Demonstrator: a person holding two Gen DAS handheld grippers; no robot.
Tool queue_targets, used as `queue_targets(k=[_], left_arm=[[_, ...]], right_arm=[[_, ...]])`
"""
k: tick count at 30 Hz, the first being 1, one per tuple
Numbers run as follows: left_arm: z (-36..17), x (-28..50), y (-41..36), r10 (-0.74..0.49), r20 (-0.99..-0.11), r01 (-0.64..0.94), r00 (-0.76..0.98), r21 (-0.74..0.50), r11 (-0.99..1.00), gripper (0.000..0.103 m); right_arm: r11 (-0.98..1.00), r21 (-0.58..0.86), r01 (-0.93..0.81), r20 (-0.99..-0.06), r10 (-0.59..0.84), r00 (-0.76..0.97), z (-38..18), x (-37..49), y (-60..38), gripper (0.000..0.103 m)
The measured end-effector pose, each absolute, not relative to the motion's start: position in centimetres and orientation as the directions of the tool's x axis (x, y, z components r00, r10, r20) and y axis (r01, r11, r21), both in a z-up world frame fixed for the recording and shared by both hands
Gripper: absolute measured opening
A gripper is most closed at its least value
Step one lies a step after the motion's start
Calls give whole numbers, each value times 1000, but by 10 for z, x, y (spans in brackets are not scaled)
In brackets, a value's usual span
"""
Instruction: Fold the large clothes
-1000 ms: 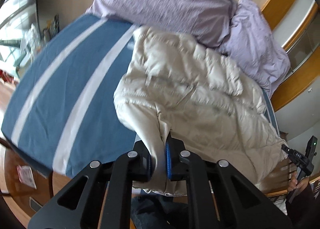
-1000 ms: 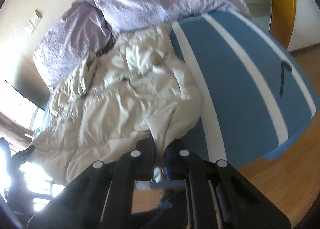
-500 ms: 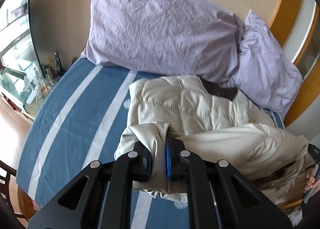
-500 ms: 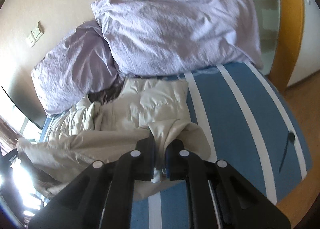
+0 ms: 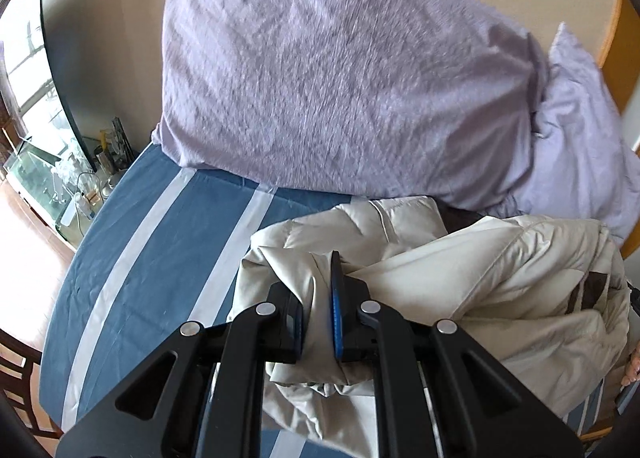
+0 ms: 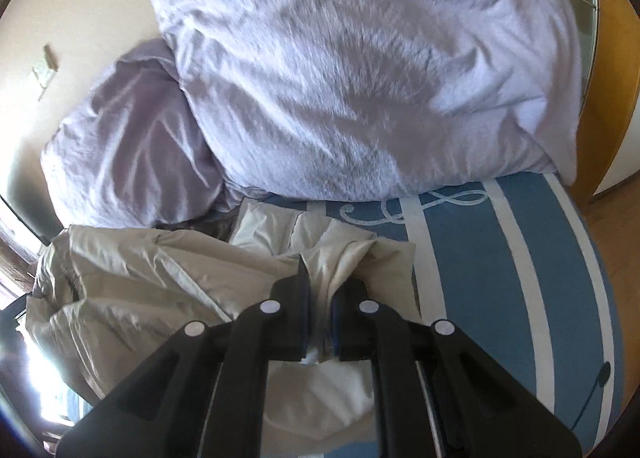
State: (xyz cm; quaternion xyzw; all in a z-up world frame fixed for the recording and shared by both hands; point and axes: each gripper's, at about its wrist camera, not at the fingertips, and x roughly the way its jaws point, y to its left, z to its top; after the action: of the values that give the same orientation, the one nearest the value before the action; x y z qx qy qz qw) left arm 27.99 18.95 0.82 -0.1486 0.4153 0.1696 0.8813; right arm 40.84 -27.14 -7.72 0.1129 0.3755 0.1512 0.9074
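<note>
Over the bed: left gripper tilted down, clamped on cream puffer jacket | right gripper tilted down, clamped on another jacket edge | jacket bunched on blue white-striped sheet, touching lilac pillows against beige wall | wooden floor beside bed.

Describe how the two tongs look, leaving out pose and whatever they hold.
Both are matte black, with angular linkage arms that have triangular cut-outs and round silver pivot pins. The left tongs carry bright blue pads on the inner finger faces; blue edging also shows on the right tongs.
</note>
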Motion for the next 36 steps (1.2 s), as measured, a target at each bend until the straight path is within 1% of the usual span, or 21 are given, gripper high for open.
queue_targets(k=[6, 11, 12, 16, 18, 19, 20, 21, 22, 23, 24, 26, 32, 36], left_arm=[[-9, 320, 192, 191, -816, -446, 545, -89, 891, 9], [-39, 353, 198, 200, -858, -489, 473, -67, 870, 11], [-45, 358, 199, 205, -867, -509, 454, -64, 858, 14], [-52, 364, 204, 195, -879, -553, 435, -89, 828, 16], [-48, 365, 206, 179, -883, -549, 433, -101, 830, 25], [-43, 365, 208, 162, -884, -540, 439, -116, 834, 28], [-38, 365, 210, 153, -883, -536, 444, -124, 835, 36], [-33, 365, 211, 149, -879, -532, 454, -132, 837, 45], [-27, 365, 212, 147, -872, -525, 466, -139, 839, 50], [-22, 366, 212, 159, -865, -523, 475, -132, 842, 64], [-13, 365, 210, 201, -849, -523, 489, -101, 846, 74], [-2, 364, 206, 220, -832, -503, 509, -81, 860, 75], [1, 355, 175, 170, -830, -407, 531, -73, 911, 75], [-12, 356, 147, 125, -844, -347, 521, -77, 935, 75]], right_arm=[[931, 340, -136, -697, 346, 628, -104, 453, -265, 9], [934, 351, -59, -751, 319, 578, -135, 482, -260, 11], [932, 359, -44, -756, 318, 572, -139, 485, -260, 12], [916, 401, -5, -764, 337, 549, -143, 490, -264, 20], [911, 412, -12, -754, 348, 556, -134, 485, -268, 29], [909, 416, -23, -741, 353, 571, -127, 480, -272, 38], [910, 413, -30, -731, 351, 585, -121, 475, -273, 51], [915, 400, -43, -715, 341, 610, -112, 469, -275, 56], [922, 383, -57, -699, 330, 634, -104, 463, -277, 59], [924, 374, -73, -690, 330, 644, -97, 458, -278, 59], [921, 378, -94, -684, 347, 642, -92, 454, -278, 59], [908, 393, -146, -675, 393, 624, -85, 445, -273, 59], [863, 388, -324, -685, 505, 525, -86, 422, -218, 59], [851, 351, -391, -718, 513, 471, -96, 422, -171, 57]])
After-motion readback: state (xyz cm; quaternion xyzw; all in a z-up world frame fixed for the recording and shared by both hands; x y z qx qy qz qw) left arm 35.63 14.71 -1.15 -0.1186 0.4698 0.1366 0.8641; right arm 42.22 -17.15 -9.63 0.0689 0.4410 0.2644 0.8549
